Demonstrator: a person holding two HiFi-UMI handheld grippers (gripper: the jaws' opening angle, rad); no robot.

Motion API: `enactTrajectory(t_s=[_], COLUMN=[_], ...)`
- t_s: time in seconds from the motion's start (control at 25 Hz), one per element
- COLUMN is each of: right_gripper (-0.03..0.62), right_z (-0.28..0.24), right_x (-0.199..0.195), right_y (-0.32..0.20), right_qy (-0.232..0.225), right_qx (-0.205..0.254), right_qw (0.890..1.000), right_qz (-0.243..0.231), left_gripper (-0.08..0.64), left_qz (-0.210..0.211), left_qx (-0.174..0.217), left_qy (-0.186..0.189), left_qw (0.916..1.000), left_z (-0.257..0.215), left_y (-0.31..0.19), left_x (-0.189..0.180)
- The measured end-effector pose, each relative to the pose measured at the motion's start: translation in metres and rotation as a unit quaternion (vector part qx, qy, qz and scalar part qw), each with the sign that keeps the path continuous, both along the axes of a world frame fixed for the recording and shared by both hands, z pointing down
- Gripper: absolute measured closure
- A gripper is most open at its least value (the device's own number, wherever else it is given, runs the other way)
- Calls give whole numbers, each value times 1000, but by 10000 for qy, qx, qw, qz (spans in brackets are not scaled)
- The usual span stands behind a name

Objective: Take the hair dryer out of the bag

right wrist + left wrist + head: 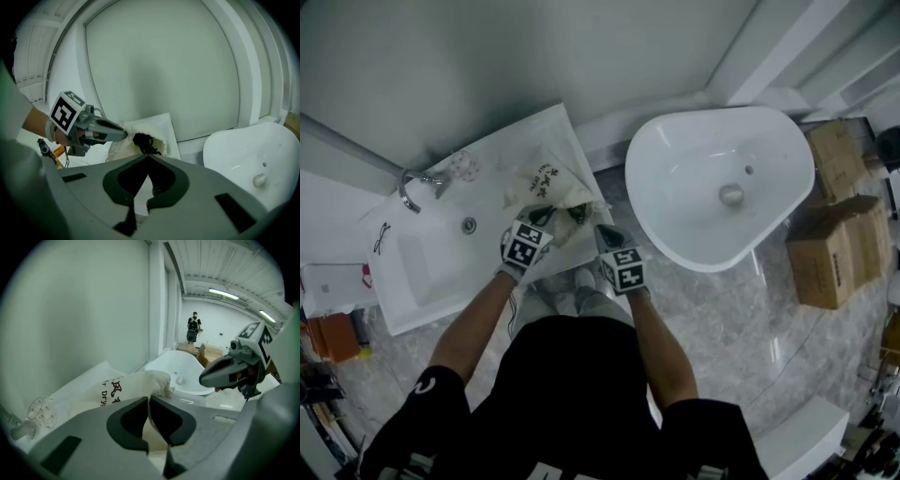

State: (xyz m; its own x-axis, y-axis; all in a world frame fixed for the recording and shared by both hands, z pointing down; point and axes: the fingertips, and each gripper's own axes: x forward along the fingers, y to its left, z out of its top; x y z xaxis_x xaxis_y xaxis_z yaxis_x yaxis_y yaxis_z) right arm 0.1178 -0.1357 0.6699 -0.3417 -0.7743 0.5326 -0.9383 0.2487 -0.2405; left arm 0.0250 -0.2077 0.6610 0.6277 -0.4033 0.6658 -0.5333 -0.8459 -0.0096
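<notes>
One soft cloth bag (546, 183) lies mid-frame — the left gripper (149, 400) pinches its rim, the right gripper (149, 157) is closed, empty. The black hair dryer (144, 142) peeks out — likely hard, smooth; I'd grab its handle.

A bathroom-fixtures showroom or storeroom: a white sink (431, 274) with a tap (416, 184) stands unplumbed beside a loose white tub (675, 155) on a marble floor (722, 328), cardboard boxes (839, 248) are stacked nearby, and tube lights (224, 294) line a high ceiling
</notes>
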Motion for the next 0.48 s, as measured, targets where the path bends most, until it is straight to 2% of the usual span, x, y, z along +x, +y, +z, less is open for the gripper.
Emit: enactTrajectory(t_s=[0.24,0.48], right_gripper=[601,601], right_z=[-12,-2], right_x=[-29,-50], right_y=[-32,-66], right_qy=[72,419], right_qx=[54,-16], right_qw=[9989,9934], right_qz=[-463,-1066], left_gripper=[540,540], left_qz=[-51,78], left_qx=[77,154], left_qy=[154,138], left_qw=[9998,9998], left_z=[-24,-20], left_y=[-32,-46], left_x=[5,6])
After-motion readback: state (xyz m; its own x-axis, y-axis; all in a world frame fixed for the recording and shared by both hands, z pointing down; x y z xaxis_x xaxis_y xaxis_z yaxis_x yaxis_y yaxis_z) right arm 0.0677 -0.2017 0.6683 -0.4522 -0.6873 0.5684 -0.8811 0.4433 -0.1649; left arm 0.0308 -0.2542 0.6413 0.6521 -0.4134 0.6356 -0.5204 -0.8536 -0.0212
